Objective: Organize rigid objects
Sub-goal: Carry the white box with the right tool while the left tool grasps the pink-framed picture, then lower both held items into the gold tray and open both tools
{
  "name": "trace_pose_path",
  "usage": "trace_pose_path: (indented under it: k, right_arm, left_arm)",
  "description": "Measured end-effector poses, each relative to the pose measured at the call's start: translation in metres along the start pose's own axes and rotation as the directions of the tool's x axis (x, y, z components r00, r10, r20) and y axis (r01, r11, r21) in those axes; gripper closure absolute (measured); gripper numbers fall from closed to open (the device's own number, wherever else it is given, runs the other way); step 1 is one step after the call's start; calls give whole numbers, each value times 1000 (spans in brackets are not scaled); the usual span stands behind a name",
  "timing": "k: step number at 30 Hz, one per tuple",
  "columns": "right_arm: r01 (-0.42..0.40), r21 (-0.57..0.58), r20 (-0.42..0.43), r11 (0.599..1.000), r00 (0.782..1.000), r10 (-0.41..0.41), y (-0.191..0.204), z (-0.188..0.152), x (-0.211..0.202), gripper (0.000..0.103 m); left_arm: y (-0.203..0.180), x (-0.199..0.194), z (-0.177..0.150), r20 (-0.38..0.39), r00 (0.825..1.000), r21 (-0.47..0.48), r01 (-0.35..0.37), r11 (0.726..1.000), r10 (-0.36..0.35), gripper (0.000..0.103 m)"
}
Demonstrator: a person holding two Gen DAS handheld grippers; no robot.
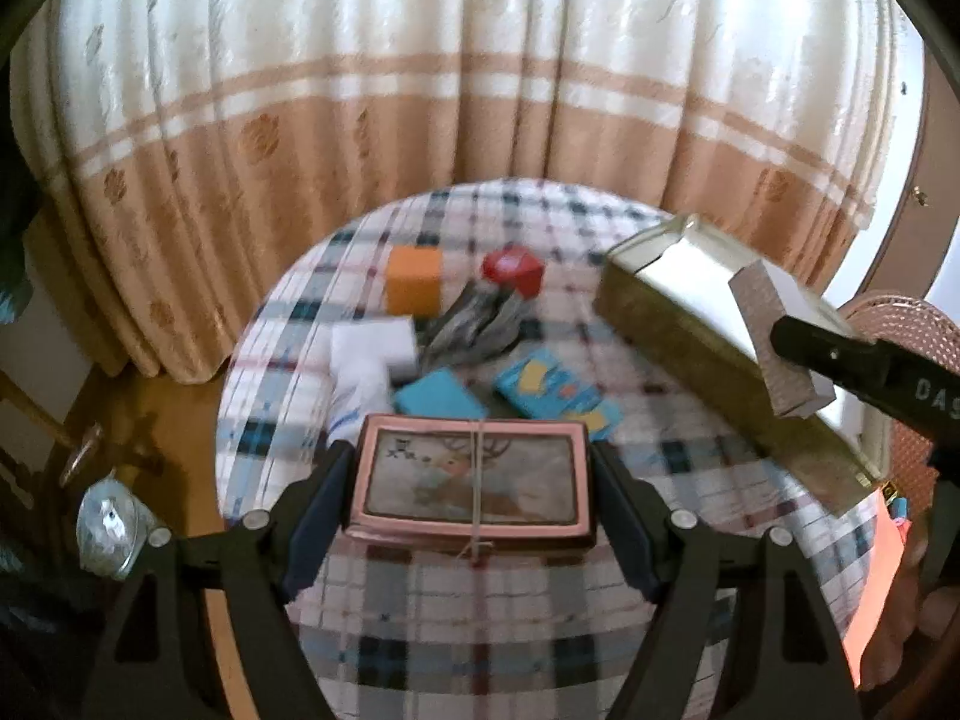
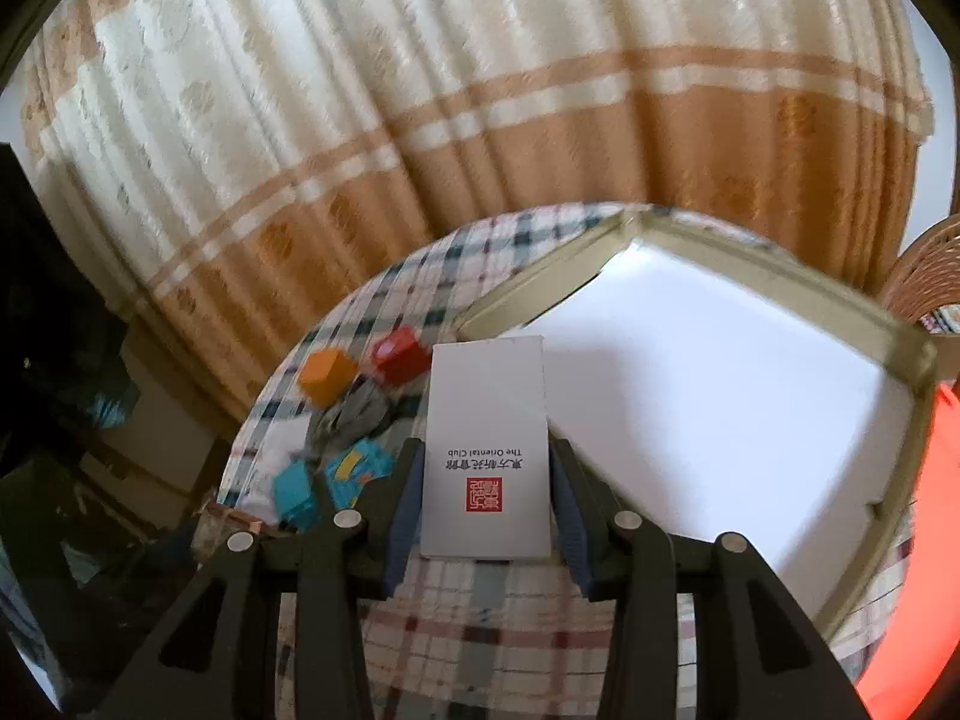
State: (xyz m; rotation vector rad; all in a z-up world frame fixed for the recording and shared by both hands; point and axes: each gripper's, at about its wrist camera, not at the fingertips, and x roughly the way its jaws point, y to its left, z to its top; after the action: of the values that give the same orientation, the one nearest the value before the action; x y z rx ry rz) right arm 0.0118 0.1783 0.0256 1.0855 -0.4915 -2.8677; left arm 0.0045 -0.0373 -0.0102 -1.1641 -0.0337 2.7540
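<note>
My left gripper (image 1: 471,480) is shut on a pink-framed box with a deer picture (image 1: 471,477), tied with string, held above the plaid table (image 1: 480,630). My right gripper (image 2: 486,480) is shut on a white "The Oriental Club" box (image 2: 486,450), held over the near edge of a large open tray box with a white inside (image 2: 690,396). In the left wrist view that tray box (image 1: 708,324) stands at the right with the white box (image 1: 774,336) and the right gripper's finger (image 1: 840,354) above it.
On the table lie an orange cube (image 1: 413,282), a red cube (image 1: 513,269), grey crumpled wrappers (image 1: 474,324), white boxes (image 1: 372,354), a blue box (image 1: 438,399) and a blue-yellow pack (image 1: 552,396). A striped curtain (image 1: 450,90) hangs behind. A woven basket (image 2: 924,276) is at the right.
</note>
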Motion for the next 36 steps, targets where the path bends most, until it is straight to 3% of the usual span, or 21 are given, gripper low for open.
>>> trace_pose_path:
  k: [9,17,23,36]
  right_arm:
    - [123,88,89,989,987,-131,-64,28,-30,59]
    - [213,129,75,969,972,-223,-114,33,-34,59]
    - [219,123,31,968,974,-224,-129,28,-21,59]
    - [218,102,-24,971,976,-217,-143,26,9,59]
  left_arm:
    - [-49,-13,42,88,993,82,66,994,-73,25]
    - [-106,10,63,72,986,123,139,983,-148,25]
    - [-146,40,67,29,989,154,142,978,-148,25]
    - [-178,88,65,-45,994,190,111,975,-104,25]
